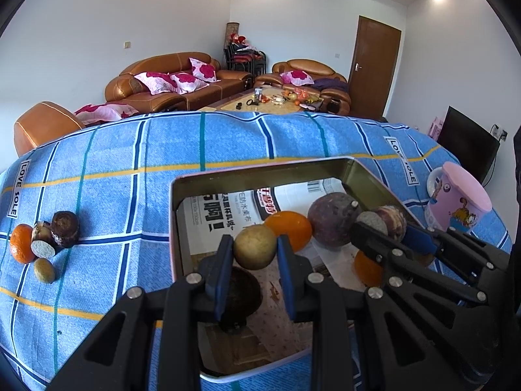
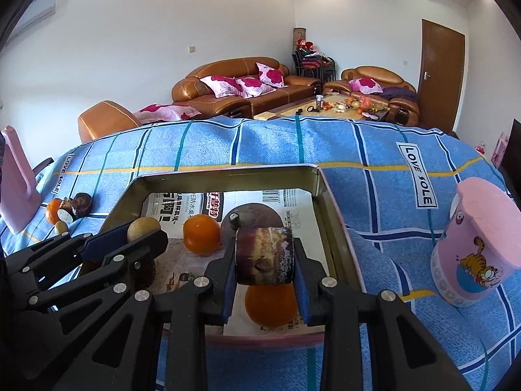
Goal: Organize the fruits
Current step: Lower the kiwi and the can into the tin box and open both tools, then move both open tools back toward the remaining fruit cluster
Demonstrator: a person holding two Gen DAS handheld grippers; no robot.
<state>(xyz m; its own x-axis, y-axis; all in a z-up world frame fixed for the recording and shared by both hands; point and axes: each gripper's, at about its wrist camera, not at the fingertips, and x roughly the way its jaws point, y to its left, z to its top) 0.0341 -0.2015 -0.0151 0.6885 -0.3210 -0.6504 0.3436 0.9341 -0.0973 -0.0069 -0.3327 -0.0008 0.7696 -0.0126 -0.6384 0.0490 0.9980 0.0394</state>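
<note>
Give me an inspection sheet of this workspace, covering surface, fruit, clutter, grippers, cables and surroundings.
Surface: blue checked cloth covers the table.
Job's things: open tin box lined with newspaper holds two oranges, a purple round fruit and a dark fruit. A small pile of fruit lies on the cloth outside it.
Clutter: pink cup right of the box; pink lid at the left edge.
Grippers: left gripper shut on a yellowish fruit; right gripper shut on a cut brown chunk, both over the box.
Cables: one by the television.
Surroundings: sofas, cluttered coffee table, door.
</note>
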